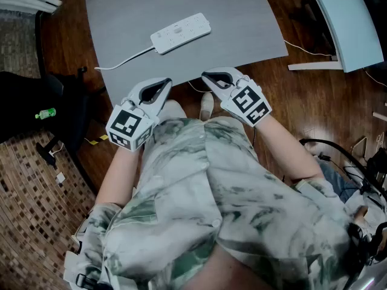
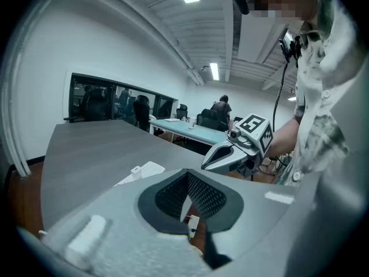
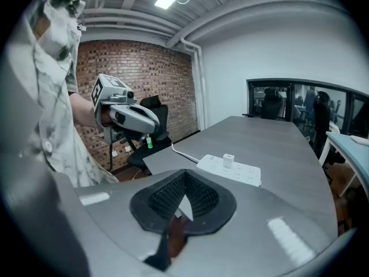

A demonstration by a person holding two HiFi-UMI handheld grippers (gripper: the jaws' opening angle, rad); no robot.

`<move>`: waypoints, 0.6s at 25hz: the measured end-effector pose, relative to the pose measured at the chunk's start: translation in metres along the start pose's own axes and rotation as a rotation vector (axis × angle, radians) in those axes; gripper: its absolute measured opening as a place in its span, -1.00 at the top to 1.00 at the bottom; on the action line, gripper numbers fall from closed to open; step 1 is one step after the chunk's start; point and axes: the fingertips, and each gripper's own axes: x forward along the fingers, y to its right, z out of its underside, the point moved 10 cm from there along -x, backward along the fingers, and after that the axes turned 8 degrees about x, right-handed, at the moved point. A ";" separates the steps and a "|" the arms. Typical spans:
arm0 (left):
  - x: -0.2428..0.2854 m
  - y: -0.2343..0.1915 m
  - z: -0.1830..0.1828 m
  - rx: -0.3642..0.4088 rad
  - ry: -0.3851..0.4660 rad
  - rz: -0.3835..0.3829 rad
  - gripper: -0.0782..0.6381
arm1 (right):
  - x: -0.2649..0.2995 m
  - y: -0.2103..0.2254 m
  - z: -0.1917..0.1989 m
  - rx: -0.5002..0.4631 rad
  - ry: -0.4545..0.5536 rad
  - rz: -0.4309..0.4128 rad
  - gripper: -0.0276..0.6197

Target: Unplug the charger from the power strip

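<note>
A white power strip point(image 1: 180, 32) lies on the grey table point(image 1: 242, 29), its cable running off to the left. A small white charger point(image 3: 229, 160) stands plugged into it near the cable end, and it also shows as a small cube, the charger point(image 2: 136, 169). My left gripper point(image 1: 164, 83) and right gripper point(image 1: 205, 75) hang side by side in front of the person's body, just off the table's near edge and well short of the strip. Both are shut with nothing between their jaws. Each one also shows in its own view, the left gripper point(image 2: 188, 176) and the right gripper point(image 3: 185, 173).
A black chair point(image 1: 36, 101) with a green bottle point(image 1: 45, 113) stands at the left. A white desk point(image 1: 338, 23) is at the upper right. Loose cables lie on the wooden floor point(image 1: 314, 101). People sit at a far pale desk point(image 2: 190, 128).
</note>
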 end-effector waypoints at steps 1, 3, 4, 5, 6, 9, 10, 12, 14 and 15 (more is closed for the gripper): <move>0.005 -0.007 0.000 -0.002 -0.004 0.002 0.78 | 0.007 0.009 -0.001 -0.002 -0.009 0.006 0.89; 0.016 -0.024 0.000 -0.006 -0.007 0.007 0.78 | 0.023 0.029 -0.005 -0.016 -0.029 0.020 0.89; 0.023 -0.033 0.000 -0.010 -0.005 0.012 0.77 | 0.031 0.040 -0.007 -0.027 -0.042 0.028 0.89; 0.030 -0.043 0.000 -0.018 -0.002 0.018 0.77 | 0.040 0.051 -0.010 -0.038 -0.057 0.037 0.89; 0.037 -0.052 0.000 -0.026 0.000 0.025 0.77 | 0.049 0.062 -0.012 -0.044 -0.074 0.048 0.89; 0.054 -0.078 0.001 -0.026 -0.013 0.055 0.77 | 0.077 0.089 -0.016 -0.042 -0.122 0.079 0.89; 0.058 -0.085 0.002 -0.018 -0.026 0.065 0.77 | 0.087 0.096 -0.017 -0.044 -0.139 0.086 0.90; 0.069 -0.099 0.004 -0.001 -0.059 0.076 0.77 | 0.105 0.111 -0.017 -0.053 -0.179 0.095 0.89; 0.083 -0.112 0.007 0.013 -0.088 0.081 0.77 | 0.121 0.128 -0.016 -0.055 -0.209 0.100 0.90; 0.090 -0.118 0.009 0.018 -0.102 0.085 0.77 | 0.128 0.135 -0.015 -0.055 -0.223 0.102 0.90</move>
